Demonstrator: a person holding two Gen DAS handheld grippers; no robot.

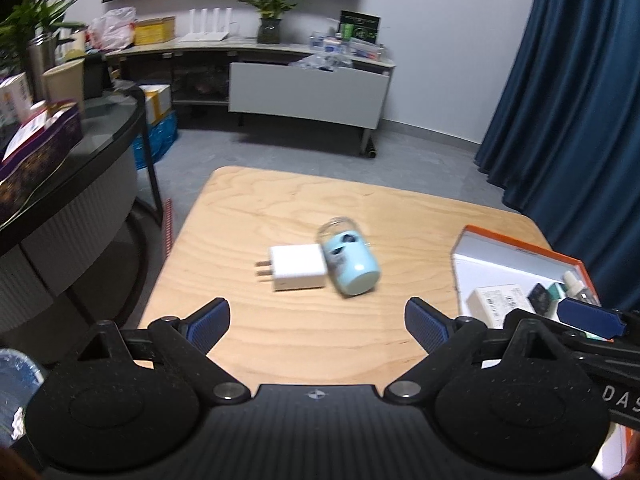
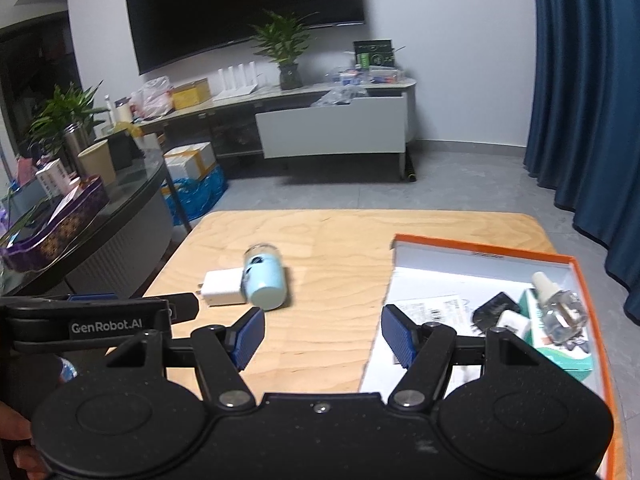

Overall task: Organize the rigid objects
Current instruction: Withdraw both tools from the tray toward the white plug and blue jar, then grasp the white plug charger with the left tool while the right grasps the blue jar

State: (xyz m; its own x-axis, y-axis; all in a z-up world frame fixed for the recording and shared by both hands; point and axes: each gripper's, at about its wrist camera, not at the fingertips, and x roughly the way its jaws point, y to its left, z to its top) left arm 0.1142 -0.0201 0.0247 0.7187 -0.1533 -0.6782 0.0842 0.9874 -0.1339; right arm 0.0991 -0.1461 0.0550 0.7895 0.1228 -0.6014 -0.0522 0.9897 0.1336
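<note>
From the left wrist, the left hand-held gripper hung over the near edge of the desk, tilted downward, jaws spread wide with nothing between them. Ahead, around the middle of the desk, a white charger lay flat, prongs toward the left edge, touching a pale blue bottle lying on its side. At the right edge sat the orange-rimmed box with small items inside, and the right hand-held gripper's blue pad poked in above it.

From the right wrist, the right hand-held gripper pointed down too, jaws apart and empty, straddling the box's left wall near the desk's near edge. The charger and blue bottle lay left of it, mid-desk. A clear bottle rested in the box's right end. The left hand-held gripper reached in from the left.
</note>
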